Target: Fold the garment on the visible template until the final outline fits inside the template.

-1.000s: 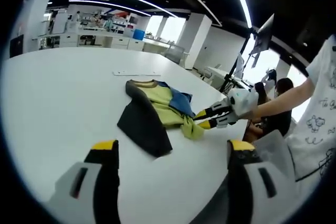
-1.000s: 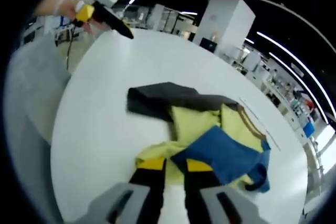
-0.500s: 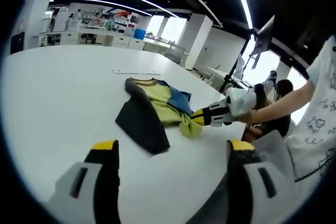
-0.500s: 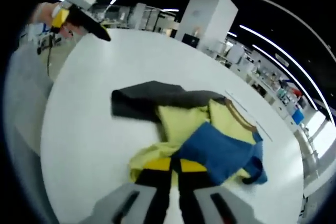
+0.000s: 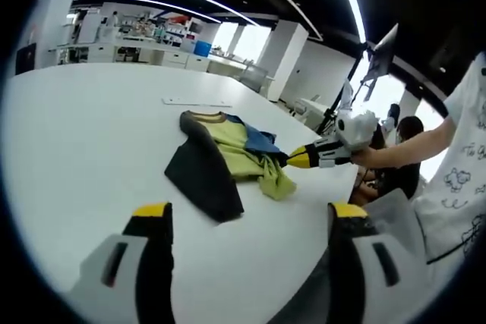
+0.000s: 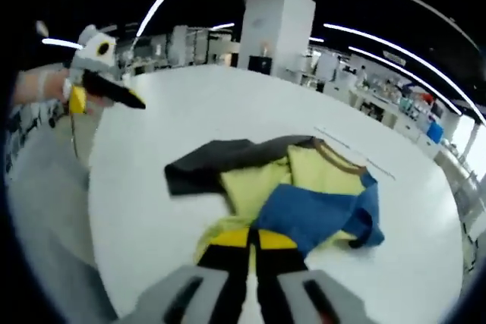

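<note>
Clothing comes first: we see a small crumpled garment (image 5: 228, 157) of yellow, blue and dark grey cloth, with a brown collar, lying in a loose heap on the round white table (image 5: 83, 127). From the garment, a thin pale strip (image 5: 196, 103) lies a little beyond the collar on the table top; we cannot tell whether it belongs to the template, and we see no clear outline around the cloth.

Our right gripper (image 6: 250, 244) sits at the near edge of the garment, at the yellow and blue hem. Its yellow-tipped jaws stand almost together, with only a narrow gap, and cloth lies right at the tips; we judge it has pinched the hem, though the grip itself is partly hidden. In the left gripper view it shows at the garment's right side, tips against the blue fold.

Our left gripper (image 5: 247, 221) hangs well apart from the garment, jaws spread wide, holding nothing.

Risks from here, as we judge them: with one corner pinched and the other side loose, a pull could drag the whole heap across the table instead of unfolding it. The jaws may have caught two layers, so lifting would carry a fold along. The grey sleeve lies doubled under itself and could stay trapped.
</note>
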Tool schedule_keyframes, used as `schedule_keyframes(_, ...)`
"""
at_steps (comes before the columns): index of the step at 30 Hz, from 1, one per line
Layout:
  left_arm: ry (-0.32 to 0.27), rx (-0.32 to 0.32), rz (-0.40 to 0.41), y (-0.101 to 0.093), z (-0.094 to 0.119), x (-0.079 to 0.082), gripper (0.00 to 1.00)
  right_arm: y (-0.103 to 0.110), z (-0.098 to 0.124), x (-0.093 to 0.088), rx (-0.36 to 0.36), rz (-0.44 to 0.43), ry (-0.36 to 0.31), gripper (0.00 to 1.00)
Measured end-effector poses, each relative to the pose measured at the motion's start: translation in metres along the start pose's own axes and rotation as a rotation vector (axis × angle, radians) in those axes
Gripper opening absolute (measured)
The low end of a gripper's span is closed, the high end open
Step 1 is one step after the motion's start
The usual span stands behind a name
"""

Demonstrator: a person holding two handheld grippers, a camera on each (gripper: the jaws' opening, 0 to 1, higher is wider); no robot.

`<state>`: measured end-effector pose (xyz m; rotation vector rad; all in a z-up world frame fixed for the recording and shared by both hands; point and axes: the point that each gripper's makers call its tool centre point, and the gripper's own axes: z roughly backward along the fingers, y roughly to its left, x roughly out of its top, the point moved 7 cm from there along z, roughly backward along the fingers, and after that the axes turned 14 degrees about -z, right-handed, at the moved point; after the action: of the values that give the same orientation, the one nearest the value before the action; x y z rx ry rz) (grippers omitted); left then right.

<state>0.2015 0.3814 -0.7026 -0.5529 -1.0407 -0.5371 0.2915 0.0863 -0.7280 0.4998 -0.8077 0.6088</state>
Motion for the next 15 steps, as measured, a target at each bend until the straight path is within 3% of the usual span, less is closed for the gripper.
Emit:
schedule_keyframes(9, -0.008, 0.001, -0.011, -0.003, -0.004, 0.003, 0.8, -0.05, 0.054, 0.03, -0.084, -0.064, -0.07, 0.0)
schedule_keyframes(15, 0.005, 0.007, -0.025, -0.006, -0.007, 0.002, 0.81, -0.095, 0.102, 0.025, -0.208, -0.168, -0.1, 0.0)
